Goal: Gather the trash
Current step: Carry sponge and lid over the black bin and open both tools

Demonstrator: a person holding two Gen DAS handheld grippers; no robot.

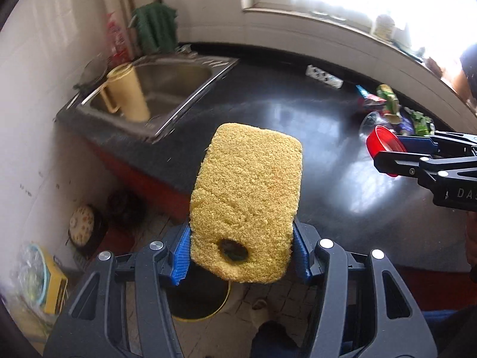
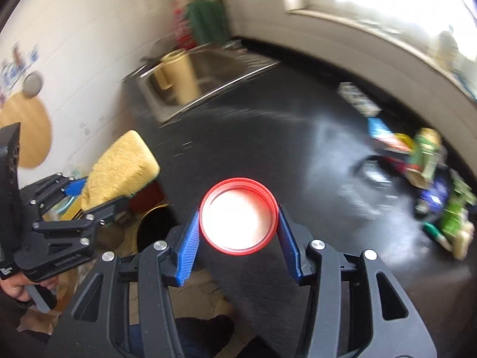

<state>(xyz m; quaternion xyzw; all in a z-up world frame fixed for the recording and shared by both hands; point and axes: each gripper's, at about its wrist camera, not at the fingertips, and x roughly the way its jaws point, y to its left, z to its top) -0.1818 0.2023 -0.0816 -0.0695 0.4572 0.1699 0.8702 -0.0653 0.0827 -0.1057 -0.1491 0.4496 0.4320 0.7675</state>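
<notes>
Above the edge of the dark table (image 1: pixel 268 95), I hold the left gripper (image 1: pixel 241 253) with its jaws closed on a yellow sponge (image 1: pixel 246 200). The blue pads (image 1: pixel 182 256) press its two sides, and the sponge stands out forward past them. A dark hole is in its near end. Below it, on the floor, I see a black bin with a yellow rim (image 1: pixel 205 301). To the right, the right gripper (image 2: pixel 238 232) has its jaws closed on a round red lid (image 2: pixel 238 216), open face toward the camera, one pad at each side. At the far right of the table lies a pile of wrappers (image 1: pixel 393 113), well apart from both grippers. At the far left is the steel sink (image 1: pixel 167 89), and a cream jug (image 1: pixel 128 92) stands in it.
</notes>
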